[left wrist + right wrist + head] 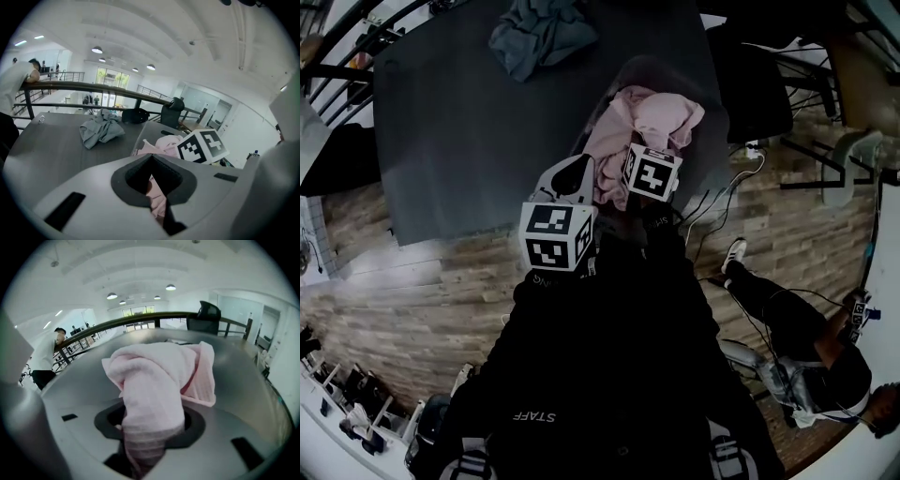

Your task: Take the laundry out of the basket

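Observation:
A pink cloth (652, 117) lies heaped in the dark grey basket (658, 64) at the right end of the grey table (459, 131). My right gripper (630, 159) hangs over the basket, shut on a fold of the pink cloth (154, 380) that bulges up from its jaws and hides the tips. My left gripper (572, 180) is at the basket's near left edge beside it. In the left gripper view its jaws meet at the tip, with a strip of pink cloth (157, 204) caught in the slot between them. A grey garment (542, 33) lies crumpled on the table's far side.
A black chair (750, 84) stands right of the basket. Cables (722, 202) trail over the wooden floor, where a person (787, 328) sits at the lower right. Another person (18, 79) leans on the railing behind the table.

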